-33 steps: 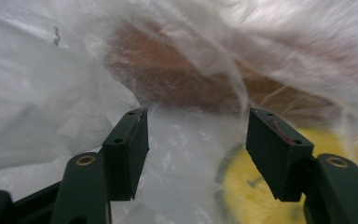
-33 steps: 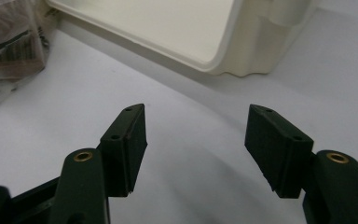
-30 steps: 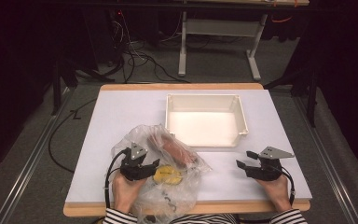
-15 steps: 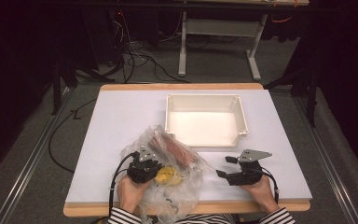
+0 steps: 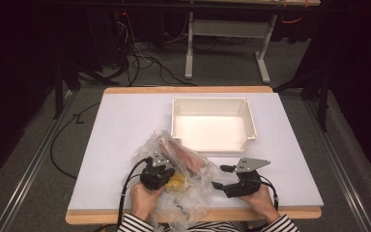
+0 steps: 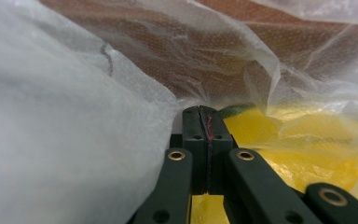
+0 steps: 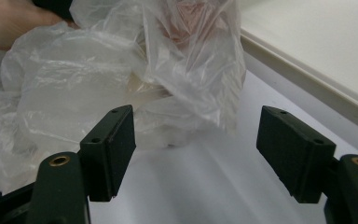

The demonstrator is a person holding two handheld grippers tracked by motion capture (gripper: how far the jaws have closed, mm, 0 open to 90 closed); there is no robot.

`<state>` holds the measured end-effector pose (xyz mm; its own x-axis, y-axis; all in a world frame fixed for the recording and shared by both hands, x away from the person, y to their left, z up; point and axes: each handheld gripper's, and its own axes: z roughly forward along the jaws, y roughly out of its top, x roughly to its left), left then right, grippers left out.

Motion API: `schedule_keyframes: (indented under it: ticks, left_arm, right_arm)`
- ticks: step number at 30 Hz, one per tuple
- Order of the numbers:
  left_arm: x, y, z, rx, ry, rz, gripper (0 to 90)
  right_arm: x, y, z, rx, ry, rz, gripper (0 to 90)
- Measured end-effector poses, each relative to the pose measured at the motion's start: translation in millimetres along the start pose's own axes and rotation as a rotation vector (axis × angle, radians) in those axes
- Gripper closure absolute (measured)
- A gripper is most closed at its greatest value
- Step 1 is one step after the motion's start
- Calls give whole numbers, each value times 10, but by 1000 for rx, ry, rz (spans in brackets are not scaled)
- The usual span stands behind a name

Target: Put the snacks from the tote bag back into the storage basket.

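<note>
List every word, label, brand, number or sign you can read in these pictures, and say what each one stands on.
None can be read.
Yellow packet inside the clear plastic bag: a faint line of print shows through the film in the left gripper view, too blurred to read.
White tray, table, both grippers: no lettering visible.

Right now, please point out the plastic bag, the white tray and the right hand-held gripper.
plastic bag (image 5: 193, 191): high view, crumpled film near the front edge.
white tray (image 5: 214, 101): high view, far rim.
right hand-held gripper (image 7: 196, 154): right gripper view, midway between its open jaws.
</note>
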<state>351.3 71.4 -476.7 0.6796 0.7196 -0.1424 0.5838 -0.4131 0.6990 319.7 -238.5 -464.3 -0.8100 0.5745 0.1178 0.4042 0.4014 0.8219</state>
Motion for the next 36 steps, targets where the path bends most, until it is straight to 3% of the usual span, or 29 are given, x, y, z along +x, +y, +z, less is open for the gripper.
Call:
schedule_keyframes:
  ticks: [4,6,7,8,9,11,16,17,18,19,20,21,24,25,33,36]
  left_arm:
    - [-56,20,37,-2,-21,4,900]
    - [-91,34,61,-2,-30,11,900]
    - [-109,41,72,-3,-34,14,899]
    - [-121,49,79,0,-38,18,899]
    - [-140,60,88,2,-39,24,900]
    - [-149,63,89,5,-40,30,899]
    - [-177,53,62,-13,-31,42,864]
    - [-177,53,62,-13,-31,42,809]
    - [-183,51,41,-30,-26,45,809]
    - [-193,54,-17,-69,-33,40,716]
    - [-193,54,-17,-69,-33,40,681]
    - [-206,67,-105,-114,-19,38,651]
    - [-208,82,-183,-146,-13,35,594]
    - [-219,102,-270,-183,7,34,542]
    - [-277,185,-500,-253,54,71,457]
    - [-255,204,-543,-268,75,62,443]
  right_arm:
    - [-26,15,59,1,-2,21,356]
    - [-33,15,73,9,5,28,465]
    - [-38,10,81,24,10,14,566]
    - [-38,10,81,24,10,14,566]
    - [-45,-2,81,38,17,20,673]
    - [-60,-17,74,38,33,29,768]
    - [-78,-36,43,33,27,26,900]
    - [-78,-36,43,33,27,26,900]
    - [-78,-38,31,32,28,24,900]
    - [-76,-42,4,39,26,7,900]
    - [-76,-42,4,39,26,7,900]
    - [-85,-51,-27,34,21,9,900]
    - [-116,-63,-68,27,10,19,900]
    - [-140,-75,-100,21,2,25,900]
    - [-207,-125,-196,32,-20,32,900]
    - [-230,-140,-226,36,-29,33,900]
